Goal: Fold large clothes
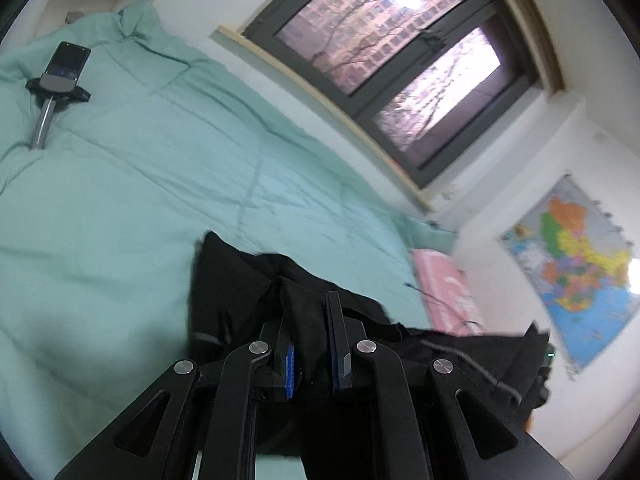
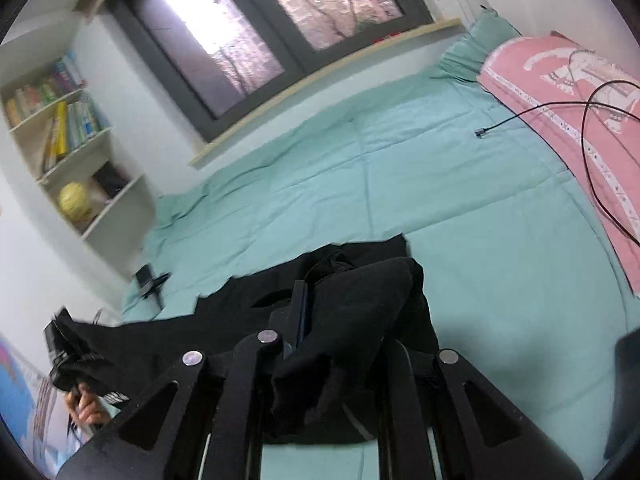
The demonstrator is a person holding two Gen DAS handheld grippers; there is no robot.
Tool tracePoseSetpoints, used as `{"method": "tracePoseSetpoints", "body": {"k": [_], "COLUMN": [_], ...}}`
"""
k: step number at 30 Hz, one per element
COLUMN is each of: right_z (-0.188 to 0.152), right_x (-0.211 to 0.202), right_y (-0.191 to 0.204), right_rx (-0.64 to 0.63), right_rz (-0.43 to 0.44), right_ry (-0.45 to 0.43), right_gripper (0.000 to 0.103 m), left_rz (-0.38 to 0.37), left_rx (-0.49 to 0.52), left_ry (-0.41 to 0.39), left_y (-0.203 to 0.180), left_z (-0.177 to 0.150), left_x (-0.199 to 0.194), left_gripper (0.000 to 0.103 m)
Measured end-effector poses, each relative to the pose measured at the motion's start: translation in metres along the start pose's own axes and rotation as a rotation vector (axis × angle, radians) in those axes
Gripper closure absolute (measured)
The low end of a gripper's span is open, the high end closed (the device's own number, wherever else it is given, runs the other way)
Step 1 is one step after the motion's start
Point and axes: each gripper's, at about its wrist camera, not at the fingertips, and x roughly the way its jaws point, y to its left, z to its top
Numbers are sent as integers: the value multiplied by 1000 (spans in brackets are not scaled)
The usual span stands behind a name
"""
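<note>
A black garment hangs over the teal bed cover, held up between my two grippers. My left gripper is shut on a bunched fold of the black cloth. The garment stretches away to the right in the left wrist view. In the right wrist view the black garment drapes over my right gripper, which is shut on its cloth; the right finger is hidden under it. The left gripper shows at the lower left there, holding the other end.
A phone on a stand sits on the bed's far side and also shows in the right wrist view. A pink pillow with a black cable lies at the bed's head. A bookshelf, window and wall map surround the bed.
</note>
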Motion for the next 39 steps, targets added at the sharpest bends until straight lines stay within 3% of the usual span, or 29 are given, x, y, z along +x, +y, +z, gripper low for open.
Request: {"method": "tracePoseSetpoints", "body": {"k": [4,10,13,16,19,21,23,25,27,29,32,35,36,38,39], "right_z": [13,-2,-19,-29,-24,-17,-8,0,3,0,-9,-11,-8,4,11], "right_x": [62,166,204,220,212,195,165,124,96,77,59,45,42,32,28], "right_y": [-4,-19,-29,-34,-35,-35,-31,-23,-12,3,33,40,35,18,2], "right_rx": [-14,-58,-74,-85,-82,-70,-67,-79,-103,-146,-245,-236,-202,-89,-4], "right_rz": [-101,-270,-335,-362,-348,-316,-261,-207,-166,-150,-222,-212,-180,-30,95], "right_ry": [40,162,221,233,233,218,179,115,78,54,4,-44,-44,-10,18], "right_gripper": [88,88,88,88,88,83,79,75,69,67,67,67,64,54,46], "left_rz": [124,277,299,302,284,209,95,3,-55,-68,-57,-69,-91,-114,-120], "left_rx": [13,-6,-31,24,149,155,128,117,130,163,215,286,316,373,398], "left_ry": [38,181,218,221,191,166,135,44,-42,-102,-87,-11,13,60,85], "left_y": [18,64,80,74,51,42,39,35,23,7,-18,-44,-52,-72,-82], "left_z": [6,-12,-23,-23,-20,-13,-2,9,15,18,16,3,-4,-18,-24], "left_x": [62,144,163,162,136,107,67,19,-16,-41,-39,-19,-13,3,12], "left_gripper": [89,86,86,85,83,77,63,38,25,24,24,24,24,24,24]}}
